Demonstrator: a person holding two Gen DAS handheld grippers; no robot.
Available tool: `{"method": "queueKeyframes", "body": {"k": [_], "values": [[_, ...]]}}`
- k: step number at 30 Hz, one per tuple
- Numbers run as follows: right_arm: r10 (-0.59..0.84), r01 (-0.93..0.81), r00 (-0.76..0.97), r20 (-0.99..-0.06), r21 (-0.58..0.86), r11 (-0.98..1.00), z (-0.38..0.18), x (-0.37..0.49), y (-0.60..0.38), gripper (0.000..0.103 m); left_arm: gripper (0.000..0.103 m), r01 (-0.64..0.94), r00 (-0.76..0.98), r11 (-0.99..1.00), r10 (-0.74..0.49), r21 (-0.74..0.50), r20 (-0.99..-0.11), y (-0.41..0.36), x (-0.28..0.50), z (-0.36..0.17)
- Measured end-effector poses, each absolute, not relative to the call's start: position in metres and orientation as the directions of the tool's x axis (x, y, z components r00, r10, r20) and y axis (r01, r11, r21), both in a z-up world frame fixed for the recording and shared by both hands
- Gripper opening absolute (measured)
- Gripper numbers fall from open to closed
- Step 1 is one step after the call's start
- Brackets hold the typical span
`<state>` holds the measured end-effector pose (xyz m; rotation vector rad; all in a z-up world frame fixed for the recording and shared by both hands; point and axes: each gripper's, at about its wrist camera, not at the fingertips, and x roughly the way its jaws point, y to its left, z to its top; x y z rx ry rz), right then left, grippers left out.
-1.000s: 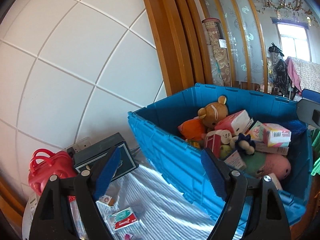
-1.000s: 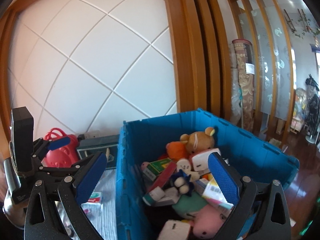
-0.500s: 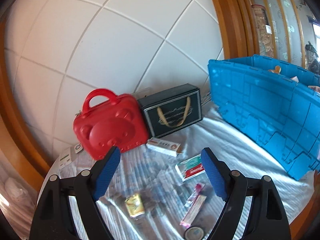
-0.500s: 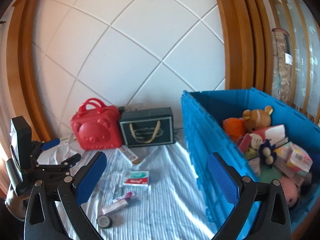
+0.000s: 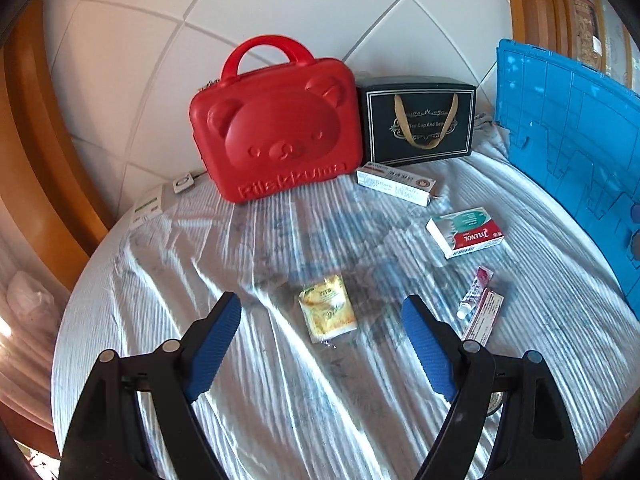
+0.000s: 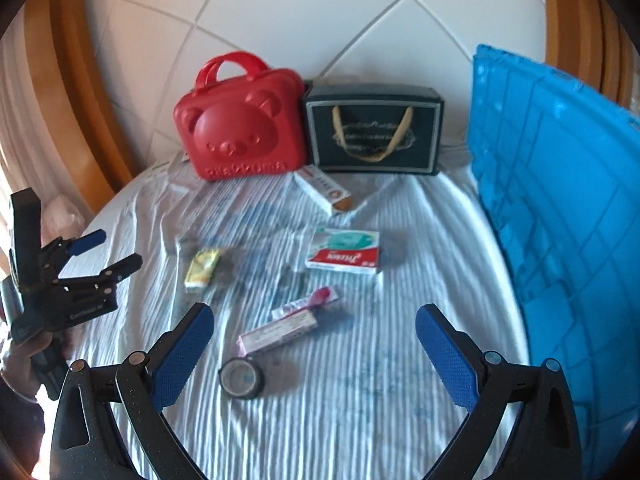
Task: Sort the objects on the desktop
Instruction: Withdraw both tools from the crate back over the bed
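Small items lie on a striped cloth: a yellow sachet [image 5: 328, 312], a Tylenol box [image 5: 464, 232], a long white medicine box [image 5: 396, 184], a pink-capped tube [image 5: 474, 292] beside a narrow carton [image 5: 484, 316], and a black tape roll [image 6: 242, 378]. My left gripper [image 5: 322, 350] is open and empty, hovering just over the sachet. My right gripper [image 6: 314, 354] is open and empty above the tape roll and the narrow carton [image 6: 278, 332]. The left gripper also shows at the left of the right wrist view [image 6: 104, 250].
A red bear-face case [image 5: 276, 136] and a black gift box [image 5: 418, 120] stand against the tiled wall. A tall blue crate [image 5: 576, 148] walls the right side. A white device [image 5: 150, 204] lies at the back left. The round table edge drops off in front.
Both grippers have swung left and down, away from the crate of toys, to face the cloth with the small items. Both stay open.
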<state>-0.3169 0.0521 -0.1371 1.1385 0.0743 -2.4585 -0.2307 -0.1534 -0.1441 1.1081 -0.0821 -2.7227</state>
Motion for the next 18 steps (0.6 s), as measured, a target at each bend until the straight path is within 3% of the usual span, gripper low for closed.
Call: {"method": "queueKeyframes", "body": {"k": [12, 14, 15, 18], "values": [[-0.329, 0.283, -0.41, -0.85, 0.225, -0.932, -0.223, -0.358, 0.003, 0.101, 0.083, 0.101, -0.607, -0.993, -0.11, 0.06, -0.787, -0.177, -0.289, -0.219], [-0.325, 0.261, -0.382, -0.865, 0.236, -0.936, -0.235, -0.36, -0.005, 0.097, 0.072, 0.092, -0.572, -0.994, -0.1, 0.057, -0.814, -0.183, -0.303, -0.235], [-0.321, 0.254, -0.369, -0.872, 0.238, -0.937, -0.241, -0.361, -0.01, 0.095, 0.06, 0.086, -0.558, -0.995, -0.082, 0.041, -0.826, -0.187, -0.308, -0.243], [-0.28, 0.236, -0.349, -0.894, 0.205, -0.95, -0.257, -0.364, -0.025, 0.092, 0.053, 0.074, -0.515, -0.997, -0.033, -0.006, -0.856, -0.196, -0.317, -0.261]]}}
